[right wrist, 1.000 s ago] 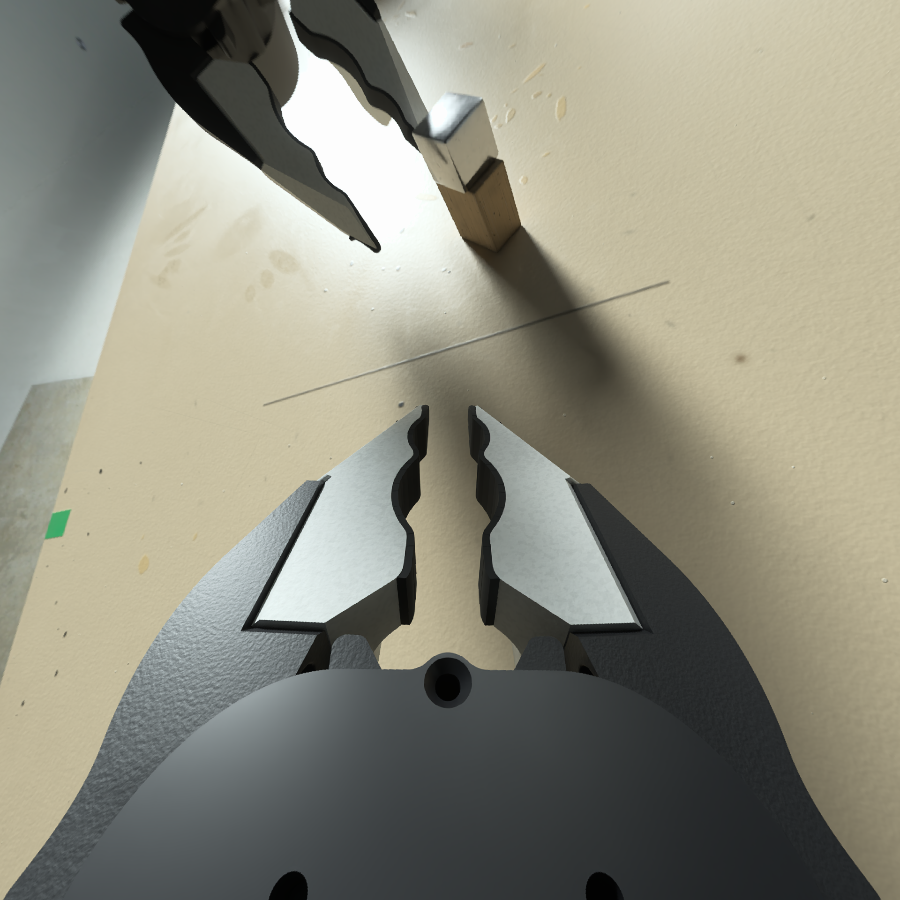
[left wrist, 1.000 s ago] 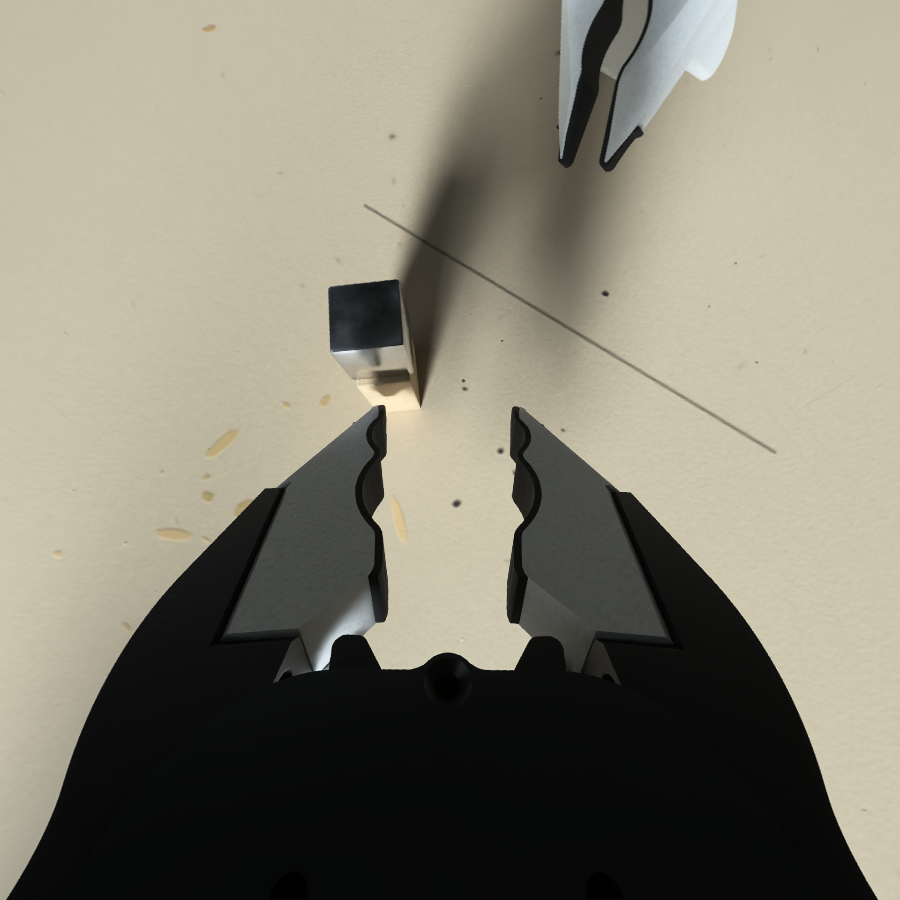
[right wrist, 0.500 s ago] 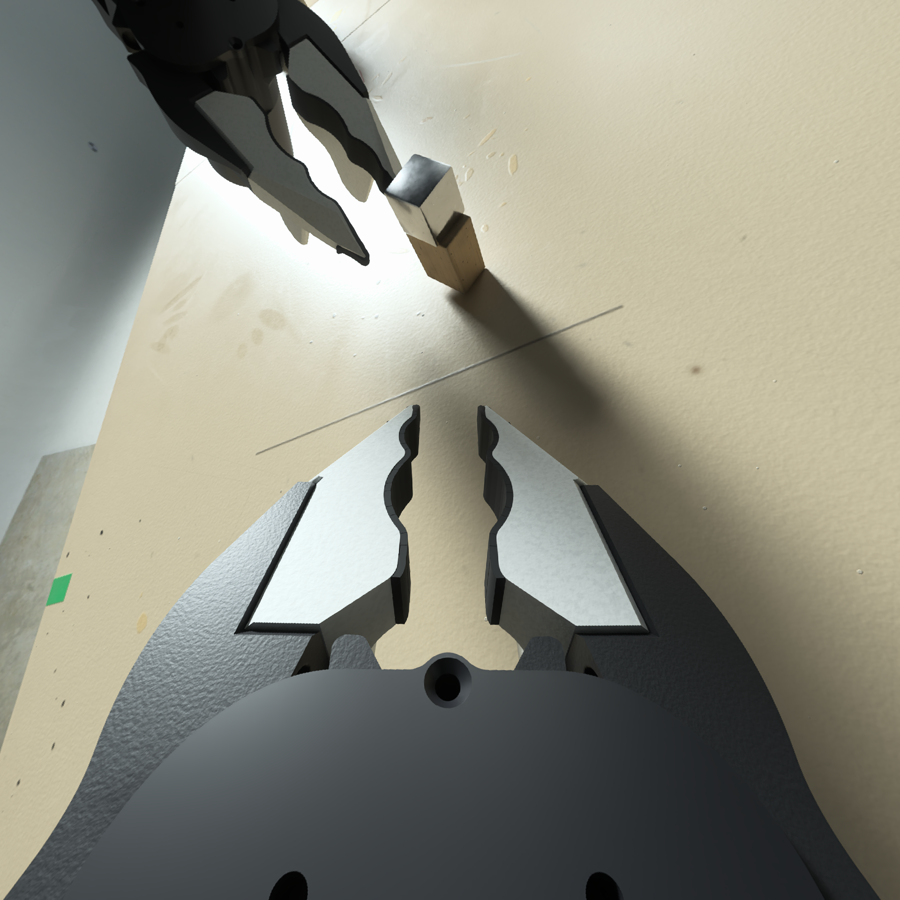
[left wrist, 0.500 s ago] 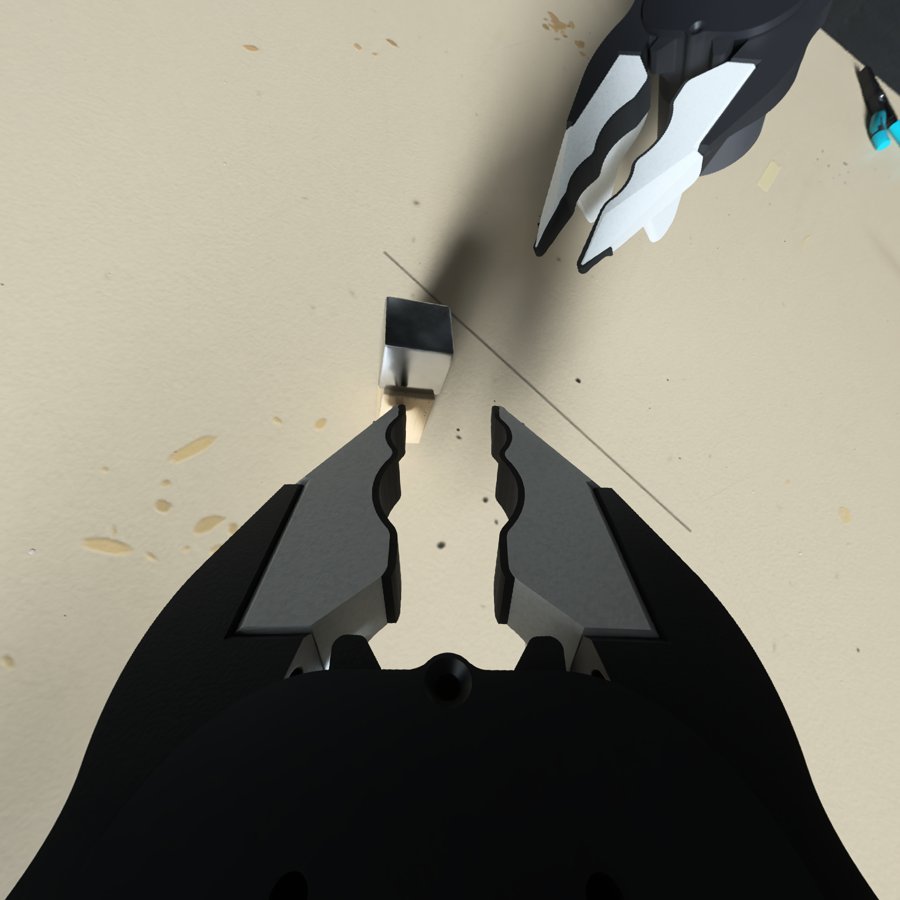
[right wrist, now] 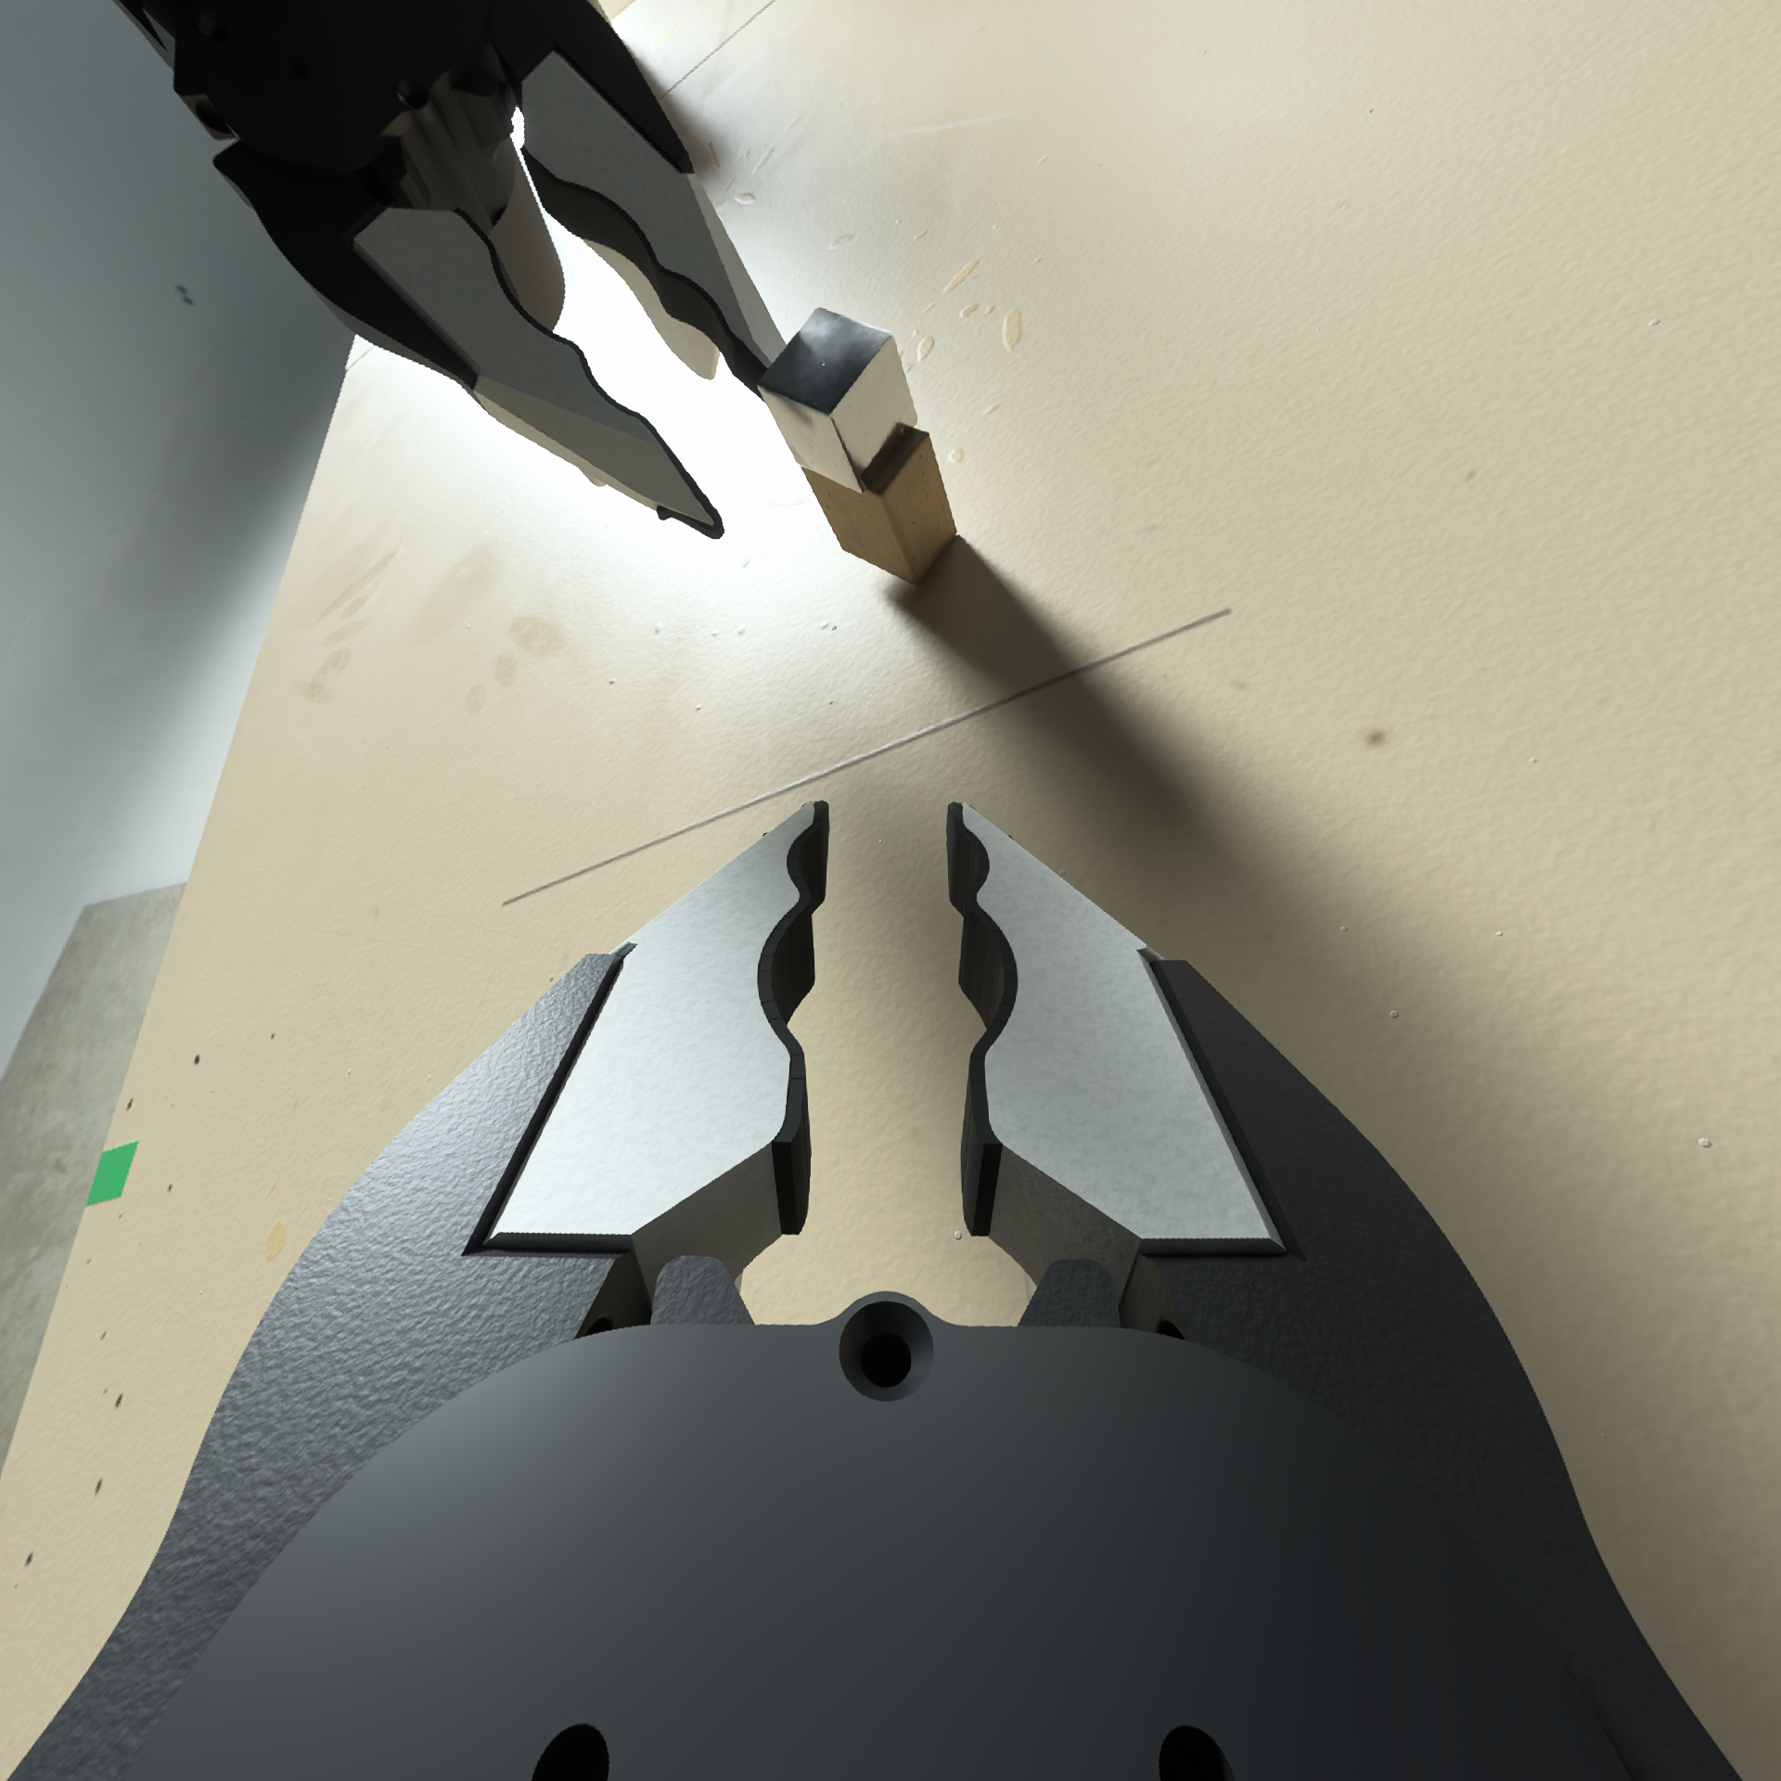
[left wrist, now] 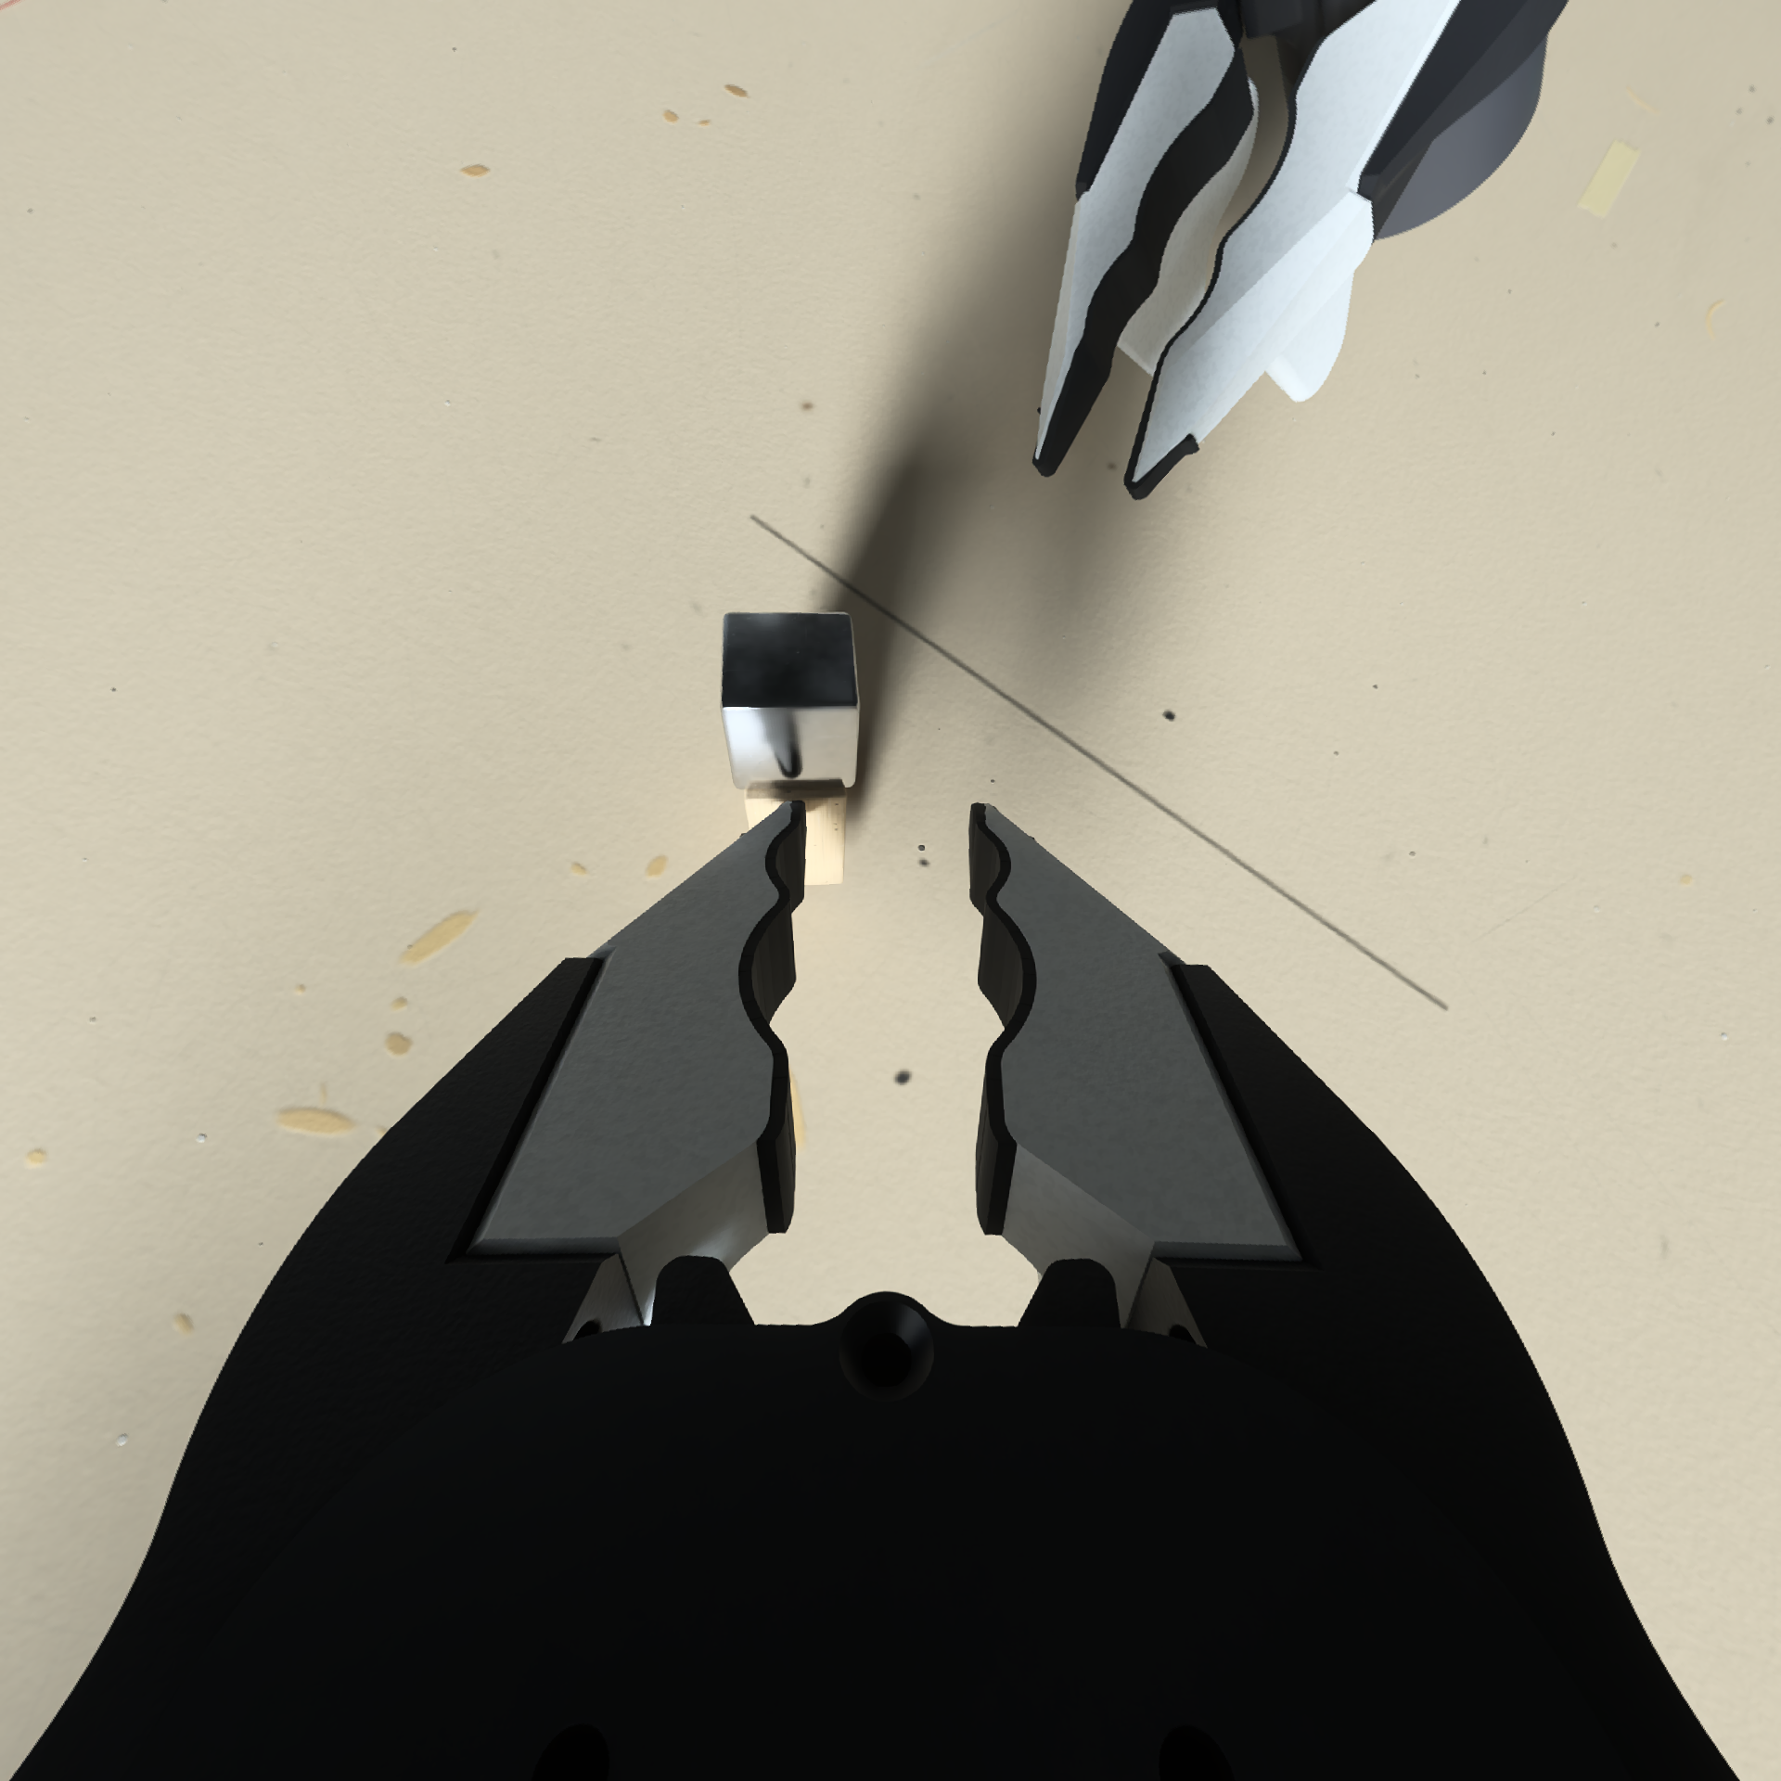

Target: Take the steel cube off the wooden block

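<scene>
left gripper (left wrist: 887,810) nearer steel cube (left wrist: 788,696) than before, jaws apart, empty; right gripper (right wrist: 887,810) likewise.

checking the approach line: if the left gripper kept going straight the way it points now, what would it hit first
Probably the table, not the stack. The left gripper is open and its gap points just right of the steel cube and wooden block. One finger overlaps the block and might clip it; depth is unclear.
</scene>
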Tool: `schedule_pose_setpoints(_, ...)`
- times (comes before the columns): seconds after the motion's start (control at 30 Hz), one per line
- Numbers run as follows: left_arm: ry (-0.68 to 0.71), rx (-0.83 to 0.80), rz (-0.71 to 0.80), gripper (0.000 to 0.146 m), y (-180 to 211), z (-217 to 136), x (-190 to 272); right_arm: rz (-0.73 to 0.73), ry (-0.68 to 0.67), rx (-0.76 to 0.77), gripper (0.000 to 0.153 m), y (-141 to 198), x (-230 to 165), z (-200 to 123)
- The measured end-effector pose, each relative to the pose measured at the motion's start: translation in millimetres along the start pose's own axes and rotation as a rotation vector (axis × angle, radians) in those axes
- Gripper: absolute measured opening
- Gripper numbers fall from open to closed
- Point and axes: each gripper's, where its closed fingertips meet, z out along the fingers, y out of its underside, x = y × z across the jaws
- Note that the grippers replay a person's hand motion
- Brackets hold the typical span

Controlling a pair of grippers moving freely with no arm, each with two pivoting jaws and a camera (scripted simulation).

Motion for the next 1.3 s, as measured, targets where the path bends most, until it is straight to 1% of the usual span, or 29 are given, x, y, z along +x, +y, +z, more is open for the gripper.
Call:
schedule_pose_setpoints(0.2, -0.001, -0.008, 0.036, 0.034, -1, 1, 0, -0.001, 0.001, -0.002, 0.025, 0, 0, 0)
schedule_pose_setpoints(0.4, 0.006, -0.003, 0.028, 0.034, 0, 1, 0, -0.003, 0.002, -0.003, 0.025, 1, 0, -1)
schedule_pose_setpoints(0.67, -0.016, -0.052, 0.049, 0.034, 4, 3, -2, -0.003, 0.001, -0.004, 0.025, 1, 0, -1)
schedule_pose_setpoints(0.93, -0.006, -0.066, 0.016, 0.034, 5, 0, -4, -0.013, 0.006, -0.008, 0.023, 1, -1, 0)
schedule_pose_setpoints(1.07, -0.002, -0.052, 0.011, 0.037, 2, -5, -7, -0.015, 0.005, -0.009, 0.023, 1, -1, 0)
schedule_pose_setpoints(1.2, -0.001, -0.026, -0.023, 0.037, -3, -14, -14, -0.015, 0.004, -0.009, 0.023, 1, -1, 0)
schedule_pose_setpoints(1.3, -0.003, -0.012, -0.05, 0.037, -6, -13, -18, -0.016, 0.005, -0.009, 0.023, 1, -1, 0)
